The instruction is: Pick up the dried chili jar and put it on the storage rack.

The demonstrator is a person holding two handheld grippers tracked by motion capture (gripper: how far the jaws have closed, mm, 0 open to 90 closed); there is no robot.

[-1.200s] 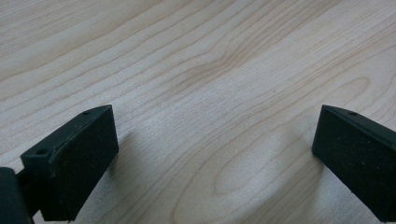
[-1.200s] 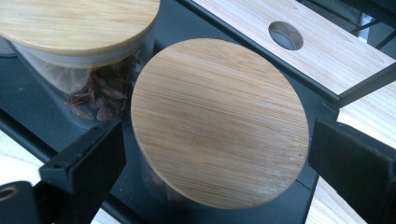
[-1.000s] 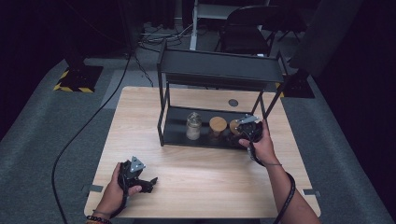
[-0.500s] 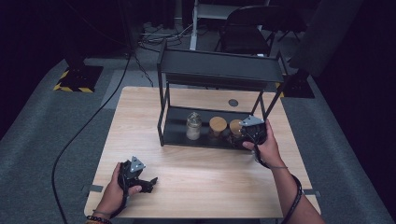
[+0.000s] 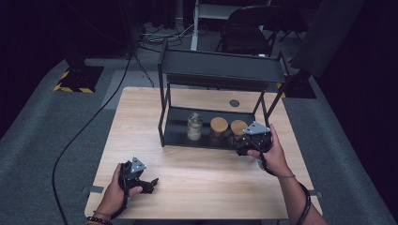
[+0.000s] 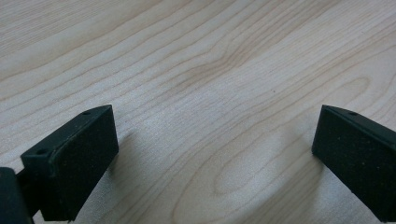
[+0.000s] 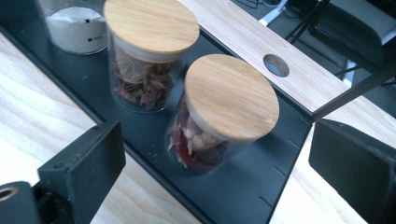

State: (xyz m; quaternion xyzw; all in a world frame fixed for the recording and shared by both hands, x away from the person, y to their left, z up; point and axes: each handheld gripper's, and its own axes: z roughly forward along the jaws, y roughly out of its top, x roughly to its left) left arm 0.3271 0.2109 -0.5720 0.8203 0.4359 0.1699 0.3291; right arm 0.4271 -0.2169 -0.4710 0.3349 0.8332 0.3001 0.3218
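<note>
Light wood, plainly grained, forms the table [image 5: 197,164], the largest element of the scene, with a round cable hole [image 5: 234,103] near its far right edge. On its far half stands a black two-tier metal rack [image 5: 220,70]; the upper shelf is bare, and the lower shelf [image 7: 243,191] carries three glass jars in a row. At left is a jar of white powder [image 5: 194,127], its lid not clearly visible; in the middle, a cork-lidded jar of brown star-shaped spice [image 7: 149,56]; at right, just beside the middle one, a cork-lidded jar of red and pale pieces [image 7: 224,112], standing upright near the shelf's near right corner. The right gripper [image 5: 245,146], held in a hand [image 5: 272,157] at the near right side of the rack, points at this right-hand jar; its jaws stand wide apart, on either side of the jar in the right gripper view but short of touching it, gripping nothing. The left gripper [image 5: 149,183], held low at the near left of the table, has its jaws likewise spread, with bare wood between them.
</note>
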